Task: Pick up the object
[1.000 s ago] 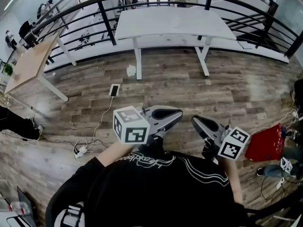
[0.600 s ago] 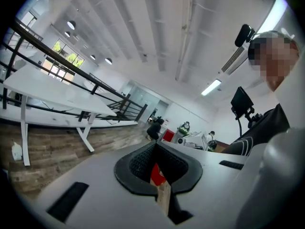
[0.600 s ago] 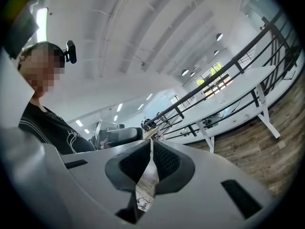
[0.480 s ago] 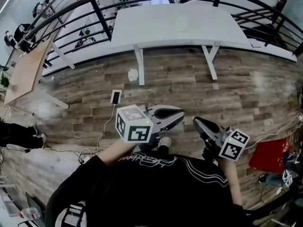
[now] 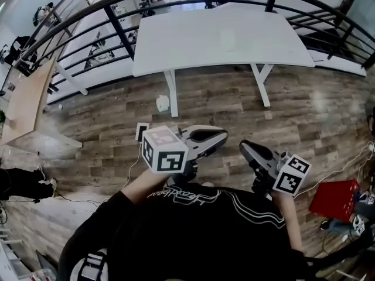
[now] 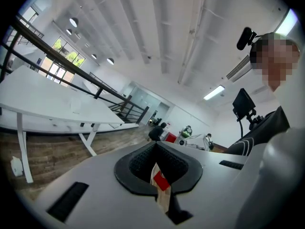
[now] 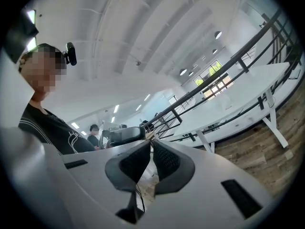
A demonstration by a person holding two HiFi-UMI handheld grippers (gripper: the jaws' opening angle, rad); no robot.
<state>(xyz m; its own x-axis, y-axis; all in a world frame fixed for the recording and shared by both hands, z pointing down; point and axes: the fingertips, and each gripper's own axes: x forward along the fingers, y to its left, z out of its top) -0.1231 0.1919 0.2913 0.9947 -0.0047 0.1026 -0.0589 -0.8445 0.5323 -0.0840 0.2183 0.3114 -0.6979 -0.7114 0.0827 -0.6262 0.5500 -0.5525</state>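
Head view: left gripper point(image 5: 220, 138) and right gripper point(image 5: 245, 147) held out side by side over wood floor point(image 5: 304, 116), both pointing toward white table point(image 5: 217, 37). Gripper views: both sets of jaws closed together, tips meeting, nothing pinched. Honestly can't tell which thing is object to grab. Small white thing point(image 5: 162, 103) on floor beside table leg, red box point(image 5: 333, 198) off at right.

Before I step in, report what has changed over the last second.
The person has walked toward the white table, which now looks larger and nearer in the head view. Nothing was grasped or let go. The left claw and right claw stay shut, empty, held out in front.
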